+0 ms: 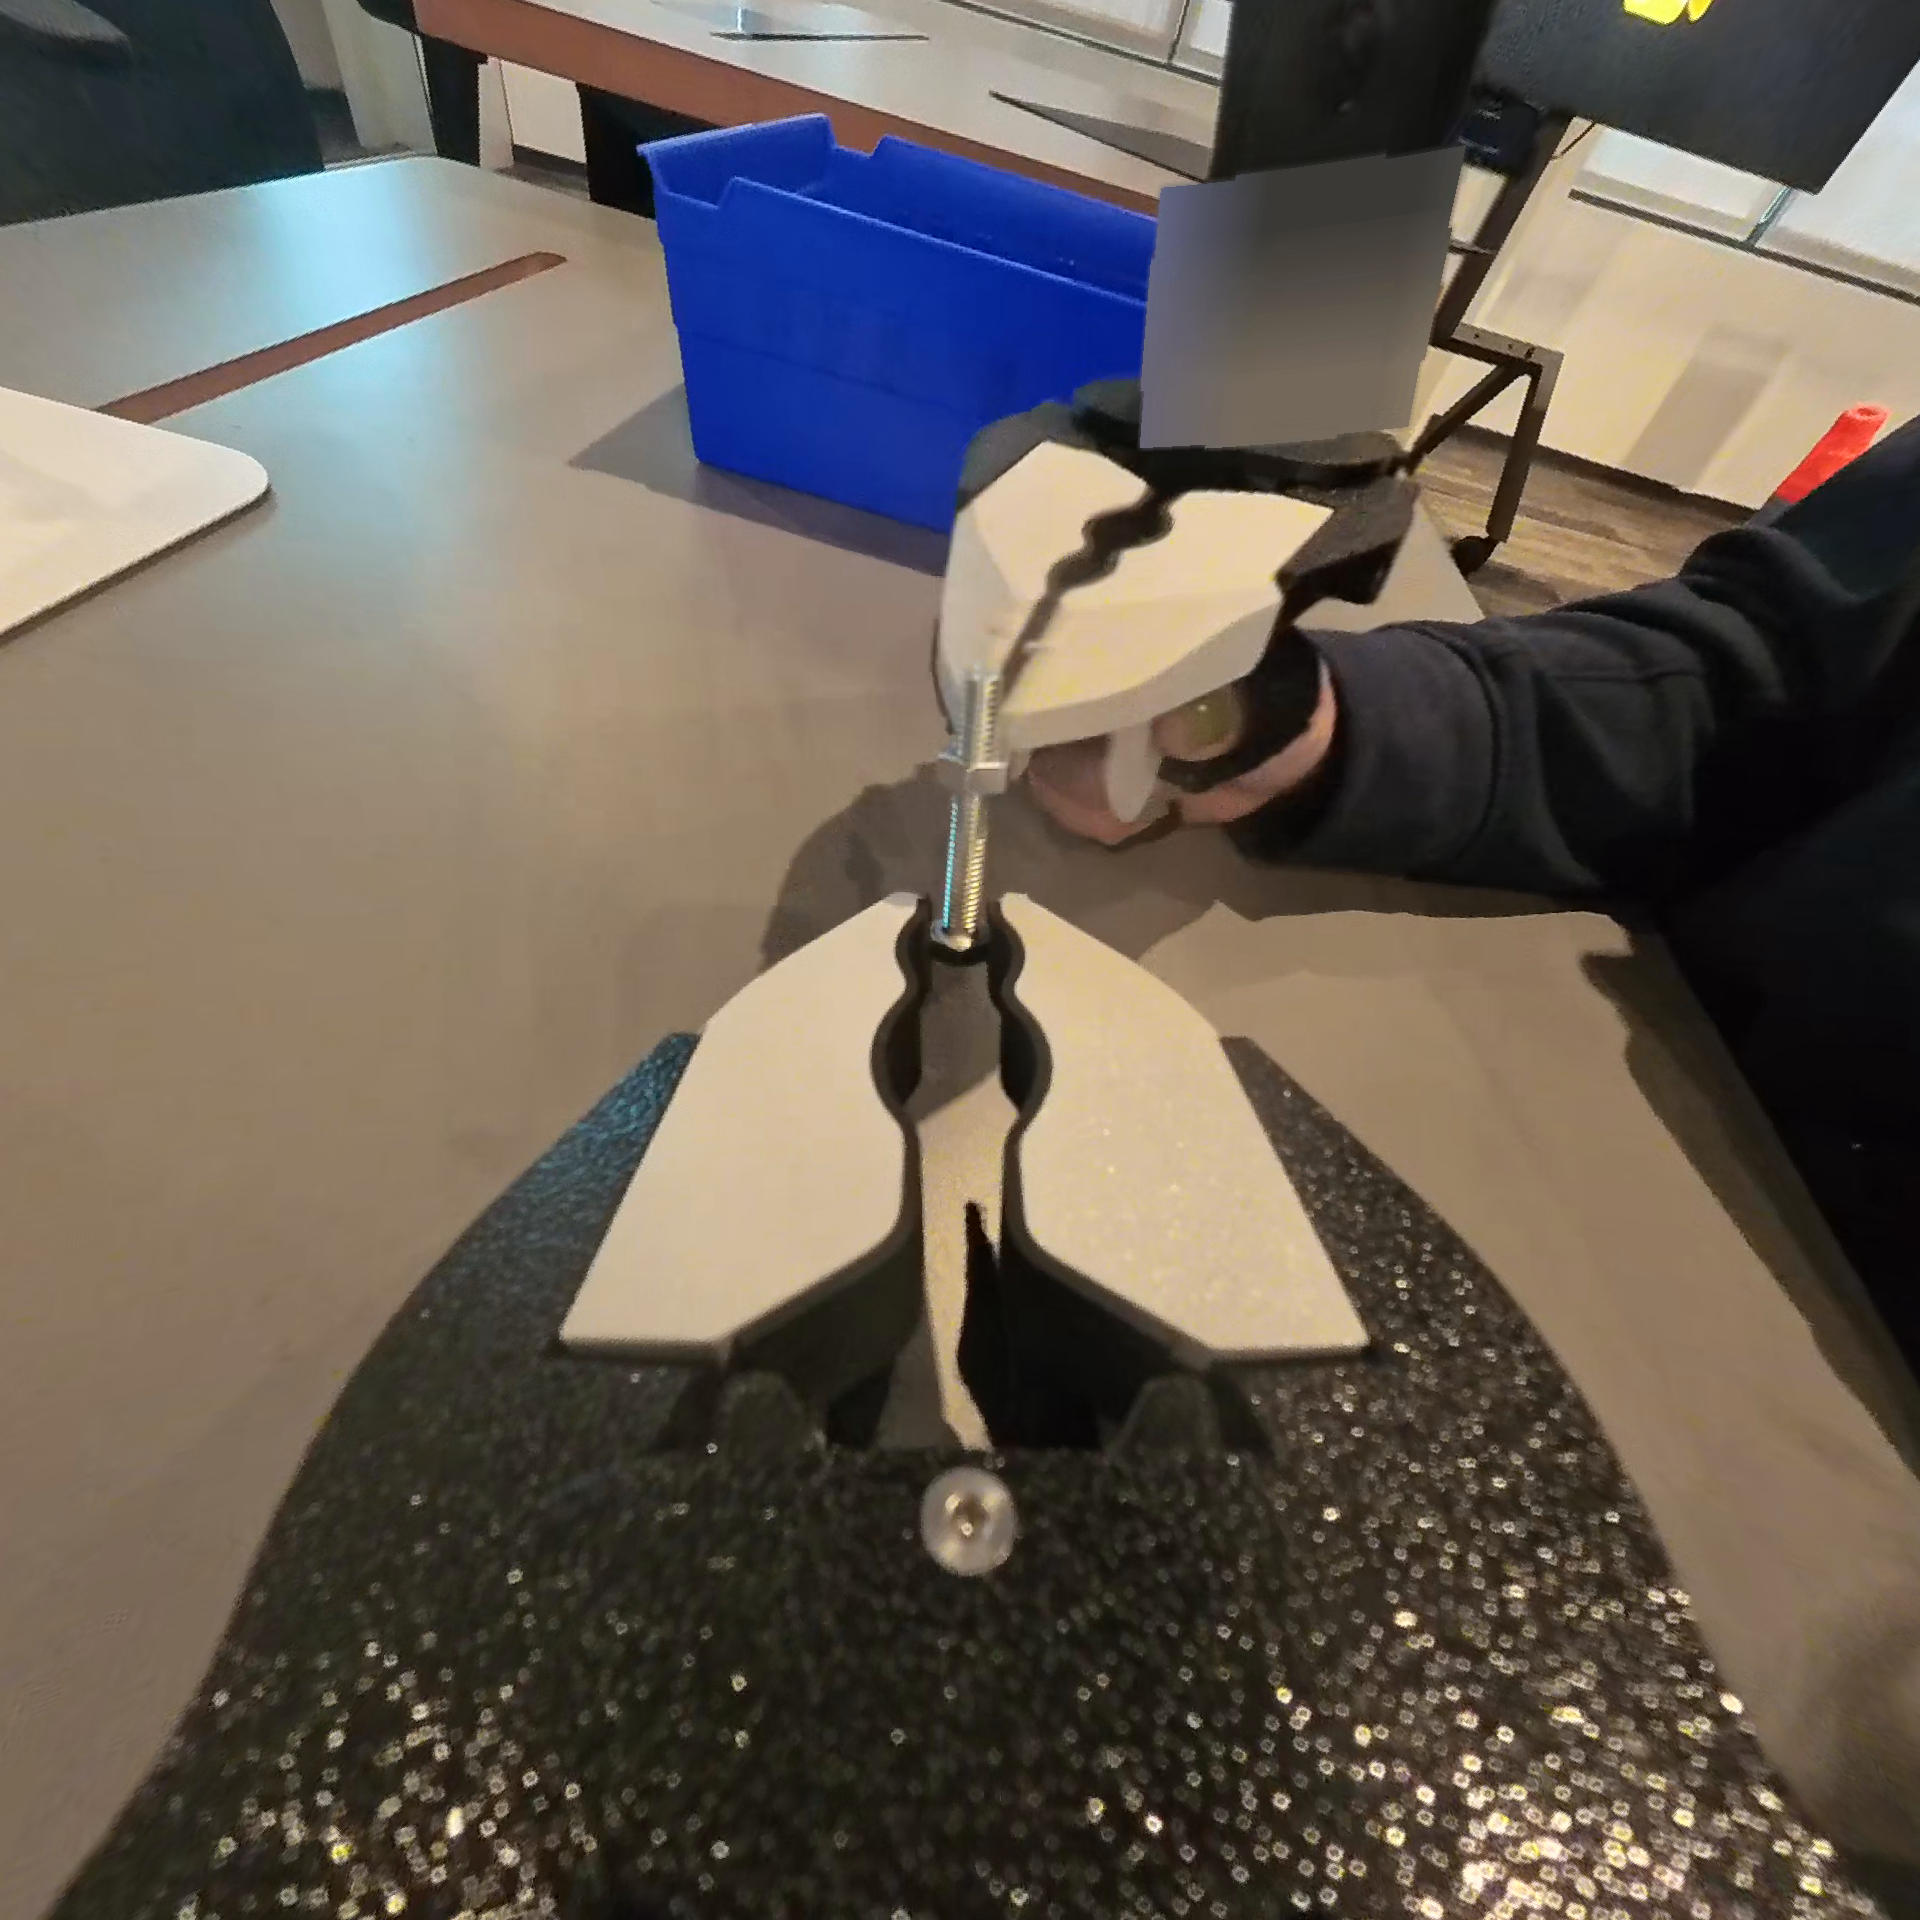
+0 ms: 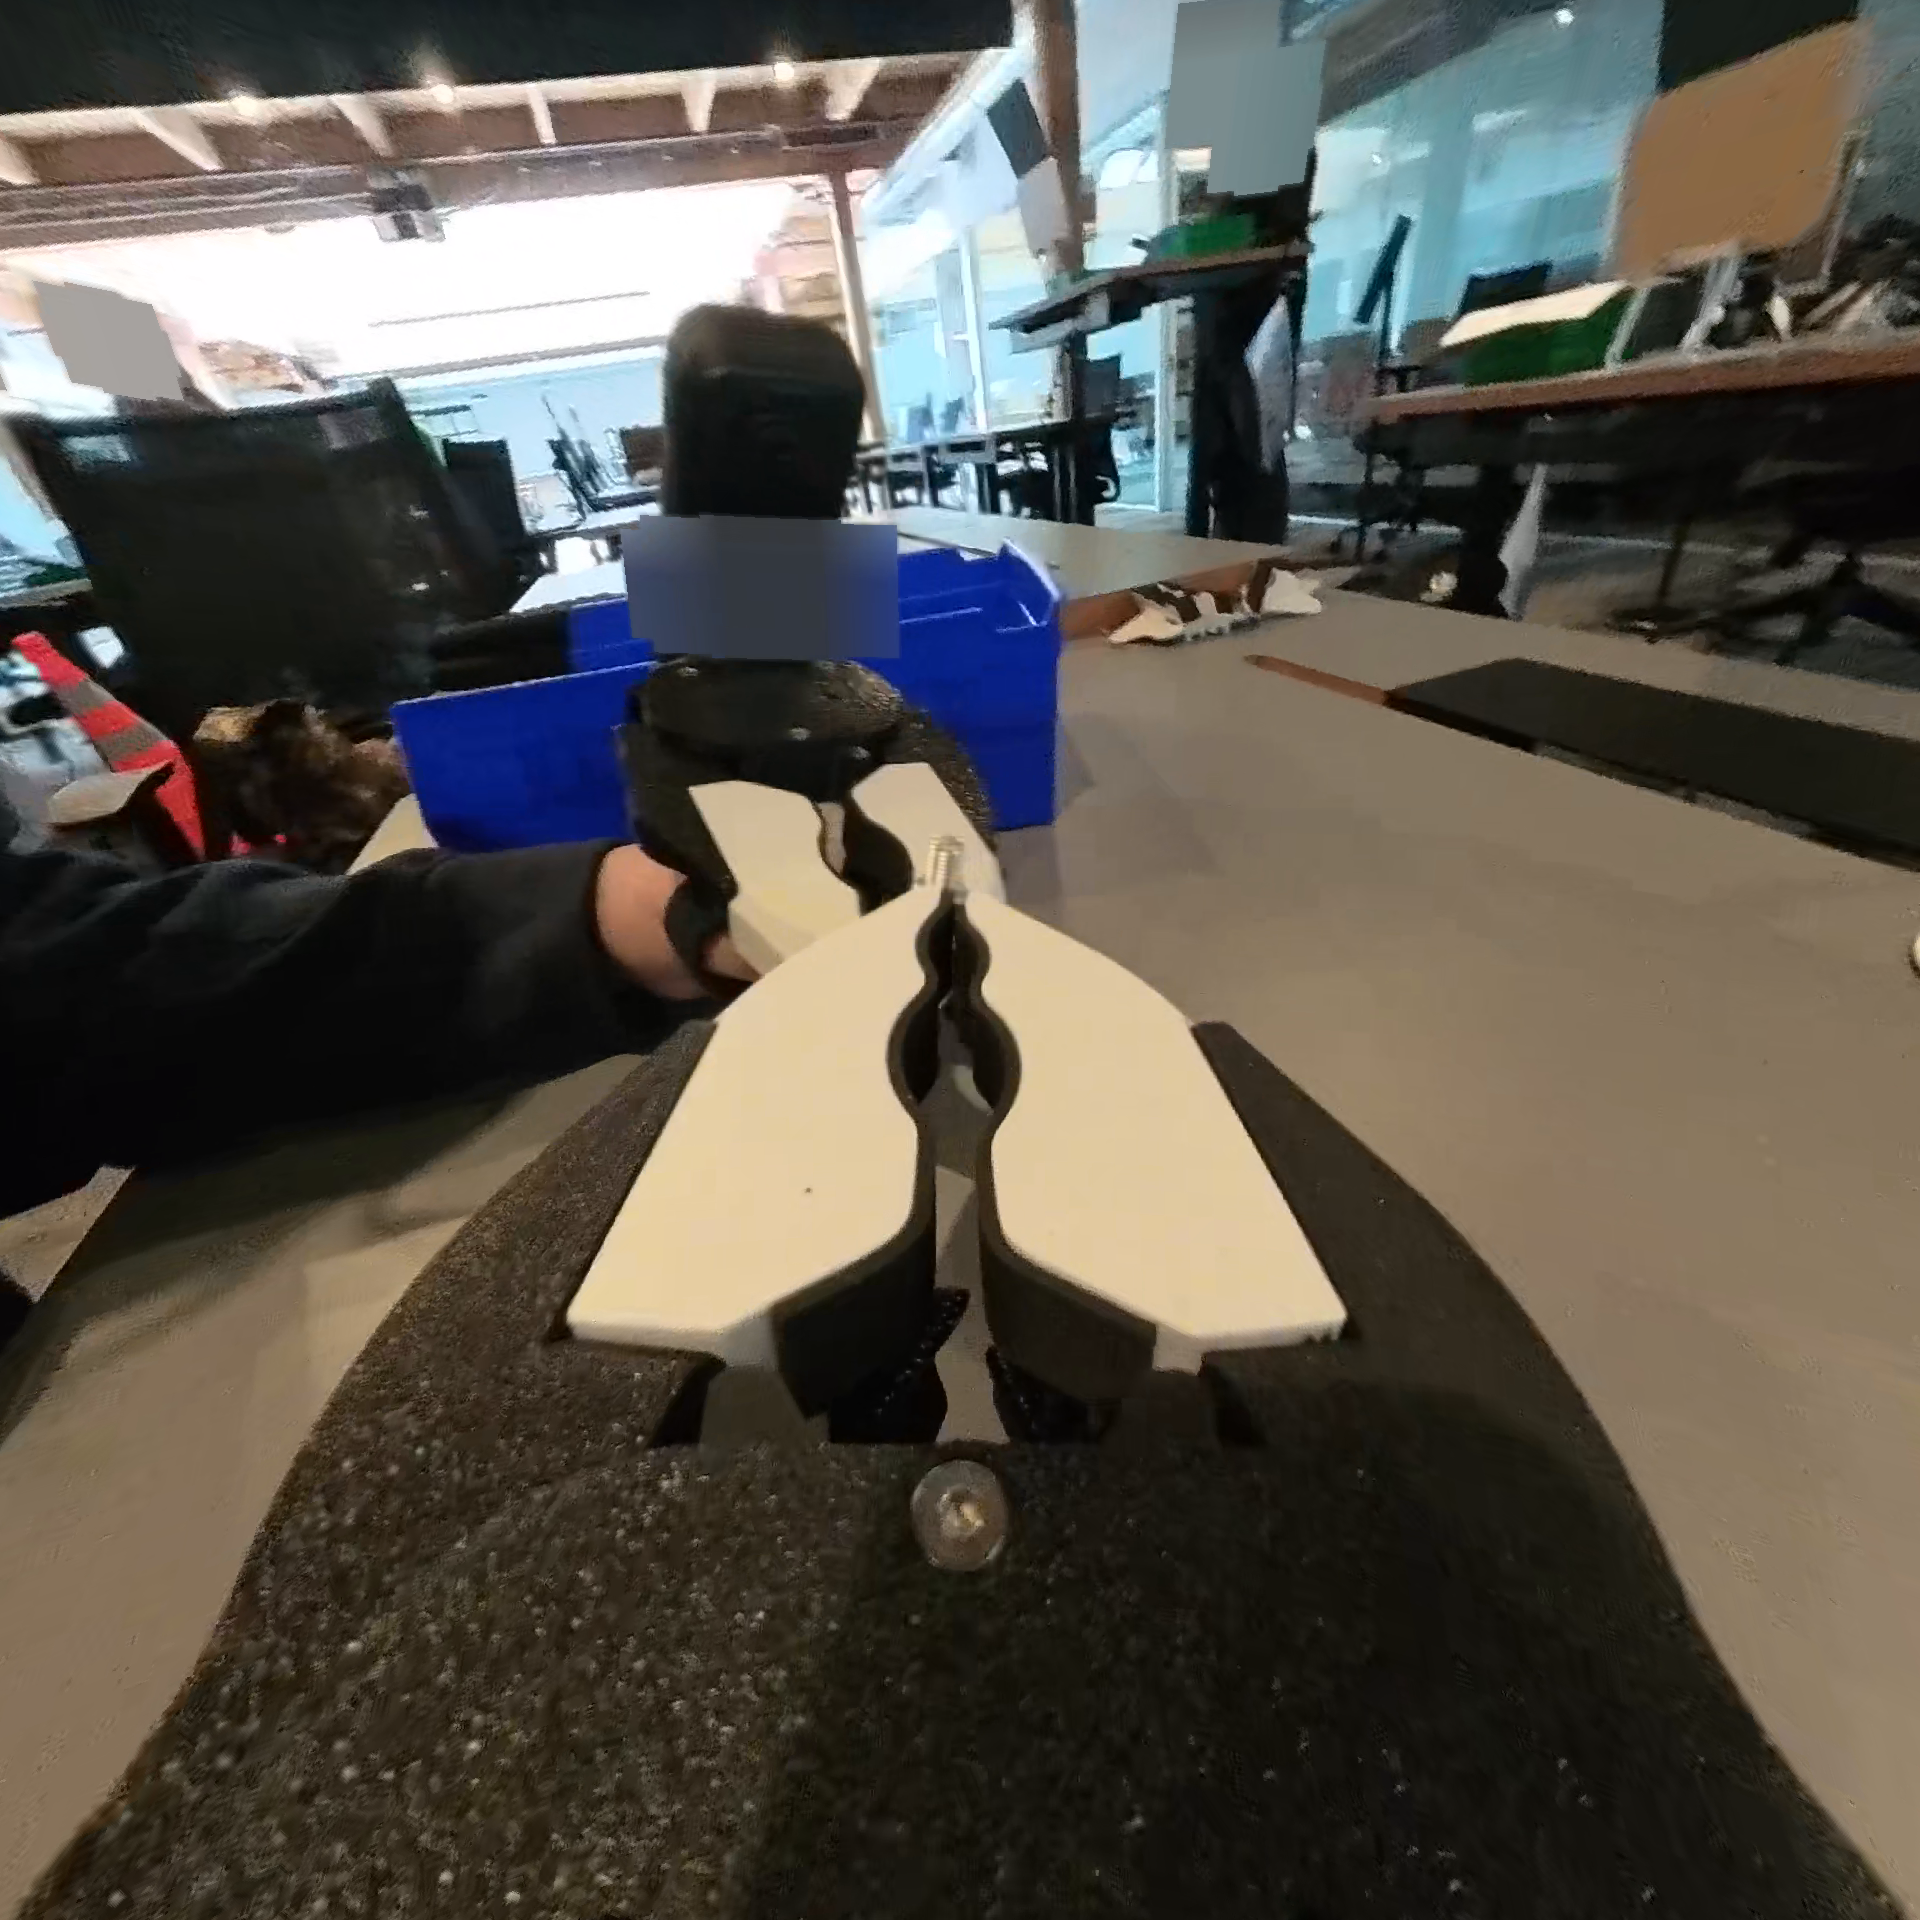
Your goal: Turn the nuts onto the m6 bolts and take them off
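Observation:
A silver bolt (image 1: 954, 852) stands upright above the grey table (image 1: 416, 831). My left gripper (image 1: 951, 914) is shut on its lower end. A silver nut (image 1: 971, 774) sits on the thread, about two thirds of the way up. My right gripper (image 1: 987, 675) comes in from the right, tilted down, and is shut on the bolt's upper threaded end just above the nut. In the right wrist view my right gripper (image 2: 951, 909) is closed and the bolt's tip (image 2: 943, 857) sticks out past it. The left gripper's fingers (image 2: 769, 852) show behind.
A blue plastic bin (image 1: 883, 343) stands on the table behind the grippers; it also shows in the right wrist view (image 2: 966, 707). A white board (image 1: 104, 499) lies at the far left. A black mat (image 2: 1662, 748) lies at the right. A dark sleeve (image 1: 1558, 727) reaches in. My two grippers' fingertips are within a few centimetres of each other.

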The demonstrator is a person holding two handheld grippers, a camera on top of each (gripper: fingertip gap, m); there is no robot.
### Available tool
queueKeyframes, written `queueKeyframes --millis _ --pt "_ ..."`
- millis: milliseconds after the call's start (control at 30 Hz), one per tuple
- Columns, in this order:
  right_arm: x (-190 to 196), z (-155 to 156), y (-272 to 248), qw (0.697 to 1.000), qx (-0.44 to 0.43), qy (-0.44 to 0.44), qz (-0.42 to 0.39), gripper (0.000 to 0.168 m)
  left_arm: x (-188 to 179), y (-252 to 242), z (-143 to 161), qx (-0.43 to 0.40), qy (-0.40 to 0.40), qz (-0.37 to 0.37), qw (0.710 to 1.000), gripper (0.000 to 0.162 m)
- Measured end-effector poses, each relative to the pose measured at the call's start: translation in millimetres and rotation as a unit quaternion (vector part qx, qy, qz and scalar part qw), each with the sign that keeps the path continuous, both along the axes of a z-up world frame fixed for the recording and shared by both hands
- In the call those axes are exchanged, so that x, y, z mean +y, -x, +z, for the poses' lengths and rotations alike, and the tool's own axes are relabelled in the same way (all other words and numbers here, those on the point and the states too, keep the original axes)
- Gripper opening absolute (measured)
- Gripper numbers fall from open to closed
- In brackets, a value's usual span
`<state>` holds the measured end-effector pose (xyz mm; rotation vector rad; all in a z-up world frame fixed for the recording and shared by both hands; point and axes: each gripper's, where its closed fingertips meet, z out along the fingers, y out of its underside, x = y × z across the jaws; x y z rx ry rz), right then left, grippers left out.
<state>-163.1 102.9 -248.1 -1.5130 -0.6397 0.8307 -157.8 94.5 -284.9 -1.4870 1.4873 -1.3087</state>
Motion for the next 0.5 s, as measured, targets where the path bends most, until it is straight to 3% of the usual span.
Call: queueKeyframes --millis 167,300,500 --pt "6 -5 -1 1.000 -0.008 0.019 -0.014 0.000 0 0 0 -0.001 0.001 0.000 1.000 0.009" --pt "-17 -1 13 0.997 -0.014 -0.015 0.069 0.000 0 1 1 -0.002 0.003 0.000 1.000 0.009" --pt "8 -1 -8 1.000 0.009 0.010 -0.025 0.000 0 1 0 -0.001 0.003 -0.001 1.000 0.010"
